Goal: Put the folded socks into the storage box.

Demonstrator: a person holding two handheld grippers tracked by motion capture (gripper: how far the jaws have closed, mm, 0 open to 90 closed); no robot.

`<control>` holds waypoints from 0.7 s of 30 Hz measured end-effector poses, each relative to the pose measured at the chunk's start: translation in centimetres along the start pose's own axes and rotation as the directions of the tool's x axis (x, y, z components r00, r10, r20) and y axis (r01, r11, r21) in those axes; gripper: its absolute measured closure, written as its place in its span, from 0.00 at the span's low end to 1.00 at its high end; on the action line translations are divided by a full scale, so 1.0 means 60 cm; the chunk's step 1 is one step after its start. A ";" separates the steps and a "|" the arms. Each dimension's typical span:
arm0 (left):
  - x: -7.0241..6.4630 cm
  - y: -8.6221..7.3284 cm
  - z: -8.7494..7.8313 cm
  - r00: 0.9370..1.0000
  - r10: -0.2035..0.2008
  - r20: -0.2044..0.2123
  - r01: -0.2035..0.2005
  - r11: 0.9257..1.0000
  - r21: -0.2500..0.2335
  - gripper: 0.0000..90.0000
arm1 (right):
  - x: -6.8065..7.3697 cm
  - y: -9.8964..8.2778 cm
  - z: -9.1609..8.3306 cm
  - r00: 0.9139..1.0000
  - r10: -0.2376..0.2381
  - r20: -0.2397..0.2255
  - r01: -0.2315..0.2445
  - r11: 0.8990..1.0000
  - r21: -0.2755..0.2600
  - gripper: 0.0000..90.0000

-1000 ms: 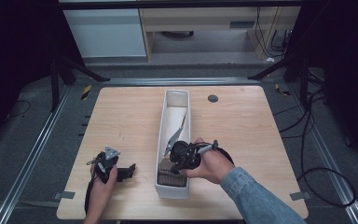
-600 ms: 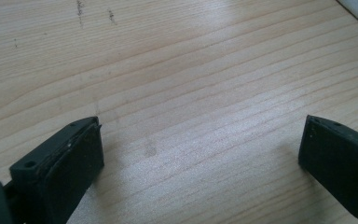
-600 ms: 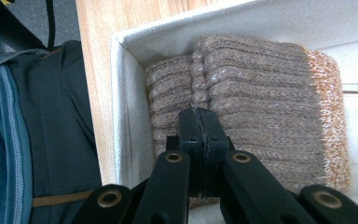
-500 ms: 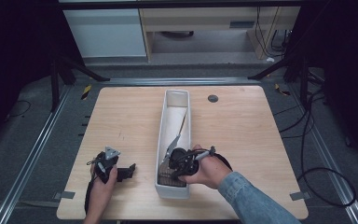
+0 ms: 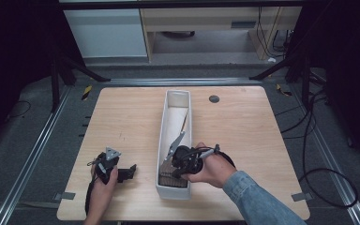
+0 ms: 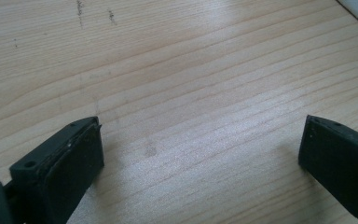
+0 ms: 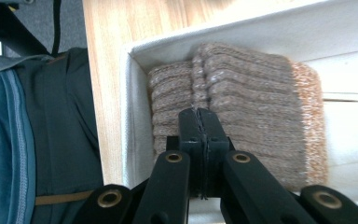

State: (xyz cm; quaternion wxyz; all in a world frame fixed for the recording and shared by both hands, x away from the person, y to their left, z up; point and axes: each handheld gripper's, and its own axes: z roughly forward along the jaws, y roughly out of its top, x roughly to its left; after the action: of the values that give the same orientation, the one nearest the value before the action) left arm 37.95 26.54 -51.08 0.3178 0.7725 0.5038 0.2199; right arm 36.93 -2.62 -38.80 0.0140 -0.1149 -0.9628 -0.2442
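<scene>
A folded brown knit cloth [image 7: 242, 107] lies at the near end of a long white bin [image 5: 174, 140], directly beyond the right gripper [image 7: 199, 116], whose jaws are pressed together; whether they pinch any fabric is unclear. The cloth is ribbed, with an orange edge. The left gripper [image 6: 200, 154], jaws spread, rests over bare wooden table [image 6: 191, 70].

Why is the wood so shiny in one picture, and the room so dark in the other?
In the left gripper view, light bounces off the table as a pale glare patch, and the left gripper throws soft shadows. In the high view, the table is lit while the floor and sides fall nearly black. In the right gripper view, the knitted cloth looks soft and slightly blurry.
</scene>
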 end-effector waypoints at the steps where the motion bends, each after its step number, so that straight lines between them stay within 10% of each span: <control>1: 0.000 0.000 0.000 1.000 0.000 0.000 0.000 1.000 0.000 0.00 | -0.001 0.000 -0.002 1.000 0.000 0.001 0.000 1.000 -0.005 1.00; 21: 0.000 0.000 0.000 1.000 0.002 0.000 -0.002 1.000 0.002 0.00 | -0.028 -0.010 -0.033 0.997 0.047 0.065 -0.041 0.995 -0.091 1.00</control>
State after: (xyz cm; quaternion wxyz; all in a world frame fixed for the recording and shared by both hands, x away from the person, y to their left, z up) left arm 37.95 26.55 -51.07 0.3170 0.7732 0.5033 0.2198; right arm 38.38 -4.42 -37.47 -0.0182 -0.1450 -0.9479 -0.2829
